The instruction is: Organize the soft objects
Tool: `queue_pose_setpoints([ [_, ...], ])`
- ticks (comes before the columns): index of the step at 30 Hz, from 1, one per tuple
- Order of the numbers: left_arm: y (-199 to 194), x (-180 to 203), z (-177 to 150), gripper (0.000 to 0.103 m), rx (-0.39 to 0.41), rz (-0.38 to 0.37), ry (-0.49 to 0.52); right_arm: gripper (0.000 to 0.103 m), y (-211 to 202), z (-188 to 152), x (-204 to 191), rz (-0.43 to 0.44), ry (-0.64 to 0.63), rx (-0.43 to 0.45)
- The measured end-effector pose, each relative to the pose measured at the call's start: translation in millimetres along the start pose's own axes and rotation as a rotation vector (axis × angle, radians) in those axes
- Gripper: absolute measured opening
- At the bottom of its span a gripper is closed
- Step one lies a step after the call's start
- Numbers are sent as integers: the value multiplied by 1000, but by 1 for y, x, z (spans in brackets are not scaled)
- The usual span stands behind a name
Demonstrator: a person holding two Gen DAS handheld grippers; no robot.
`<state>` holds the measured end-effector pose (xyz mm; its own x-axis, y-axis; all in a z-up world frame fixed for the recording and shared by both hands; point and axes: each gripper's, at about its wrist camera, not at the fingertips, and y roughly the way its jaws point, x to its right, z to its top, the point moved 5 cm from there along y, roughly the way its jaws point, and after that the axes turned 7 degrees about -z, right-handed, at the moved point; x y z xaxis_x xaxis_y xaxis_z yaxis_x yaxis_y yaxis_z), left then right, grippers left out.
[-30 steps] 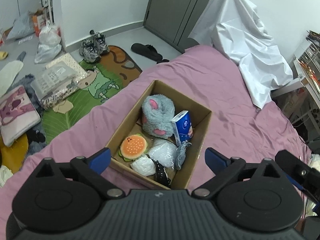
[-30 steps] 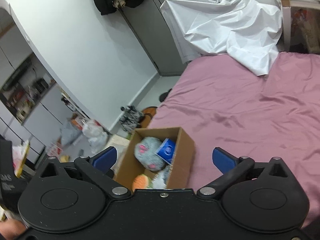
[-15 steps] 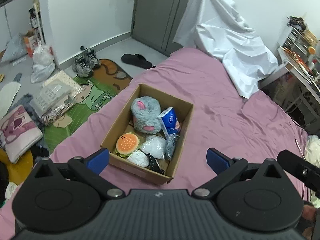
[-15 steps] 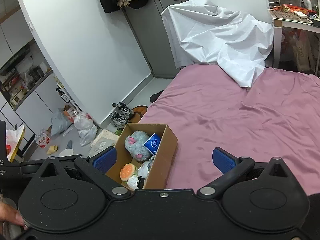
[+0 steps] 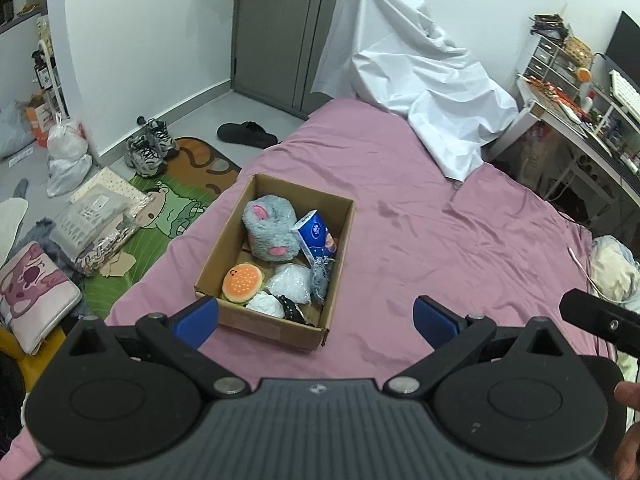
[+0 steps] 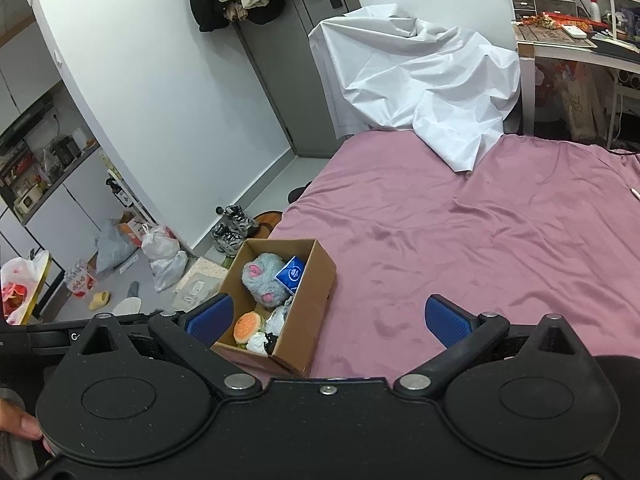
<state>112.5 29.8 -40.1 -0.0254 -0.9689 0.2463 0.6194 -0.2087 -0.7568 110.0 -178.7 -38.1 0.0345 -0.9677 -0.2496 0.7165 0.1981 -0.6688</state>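
A brown cardboard box (image 5: pixel 340 248) (image 6: pixel 316 284) sits on the pink bed near its left edge. Inside lie a grey plush (image 5: pixel 270 232) (image 6: pixel 264 278), a blue tissue pack (image 5: pixel 316 234) (image 6: pixel 291 274), an orange burger toy (image 5: pixel 242 282) (image 6: pixel 247 326), a white crinkled bag (image 5: pixel 292 280) and a white wad (image 5: pixel 264 305). My left gripper (image 5: pixel 316 320) hovers open above and short of the box, holding nothing. My right gripper (image 6: pixel 328 320) is open too, high over the bed with the box below its left finger.
A pink sheet (image 5: pixel 440 240) covers the bed; white cloth (image 5: pixel 420 80) drapes at its far end. Floor clutter lies left: sneakers (image 5: pixel 150 148), bags (image 5: pixel 66 156), a green mat (image 5: pixel 168 208). A cluttered desk (image 5: pixel 580 112) stands right. A hand (image 5: pixel 628 420) shows at the edge.
Both grippers have pulled back and up from the box, which now looks smaller and farther. Contents of the box are unchanged and both grippers stay open.
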Motion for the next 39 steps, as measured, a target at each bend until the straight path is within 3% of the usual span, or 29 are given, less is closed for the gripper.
queue_pose_setpoints([
  [15, -34, 9, -11, 103, 38, -40, 64, 103, -28, -9, 4, 2, -45, -2],
  [39, -47, 10, -24, 103, 39, -24, 86, 103, -44, -15, 0, 24, -64, 11],
])
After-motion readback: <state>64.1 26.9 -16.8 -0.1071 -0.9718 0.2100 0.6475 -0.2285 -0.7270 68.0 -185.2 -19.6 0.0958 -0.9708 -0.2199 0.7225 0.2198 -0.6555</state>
